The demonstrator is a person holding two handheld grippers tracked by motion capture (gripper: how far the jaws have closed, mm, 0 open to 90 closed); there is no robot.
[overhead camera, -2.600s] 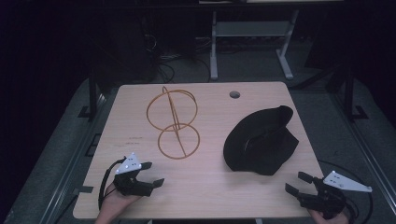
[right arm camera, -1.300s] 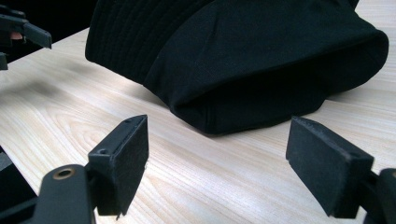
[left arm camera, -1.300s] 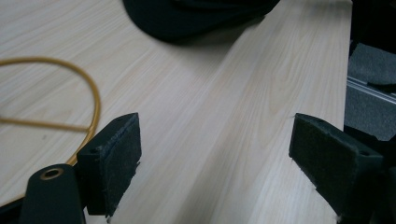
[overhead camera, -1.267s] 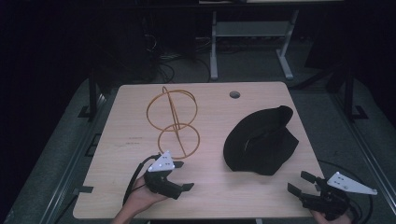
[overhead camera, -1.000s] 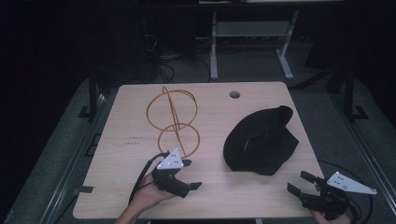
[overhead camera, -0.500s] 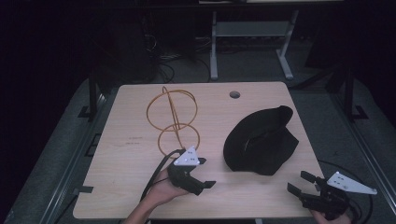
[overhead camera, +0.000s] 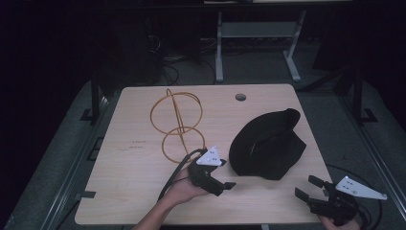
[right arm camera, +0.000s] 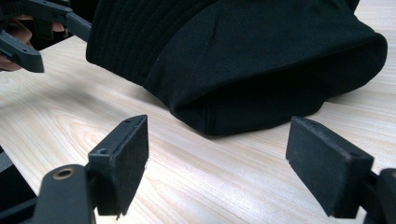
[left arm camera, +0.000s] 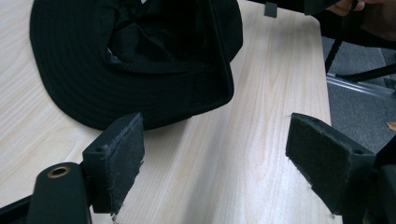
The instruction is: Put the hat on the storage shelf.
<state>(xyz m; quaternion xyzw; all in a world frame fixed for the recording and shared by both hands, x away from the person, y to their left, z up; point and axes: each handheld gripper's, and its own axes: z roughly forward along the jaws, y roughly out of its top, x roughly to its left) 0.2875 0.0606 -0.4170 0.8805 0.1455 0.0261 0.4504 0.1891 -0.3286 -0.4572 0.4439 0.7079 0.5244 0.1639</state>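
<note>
Meanwhile, the left claw (overhead camera: 225,184) had travelled across the tabletop (overhead camera: 134,163) toward the black hat (overhead camera: 268,146), jaws spread wide; the hat lay just ahead, ungripped. The right claw (overhead camera: 306,188) remained open nearby.

Black hat (overhead camera: 266,146), orange wire hoops (overhead camera: 176,122), pale wood-grain table (overhead camera: 139,143), black grippers with grey plates

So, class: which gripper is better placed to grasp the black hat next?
Left. The left gripper is open, close beside the black hat's brim, jaws facing it. The right gripper, also open, sits farther off at the table edge.
</note>
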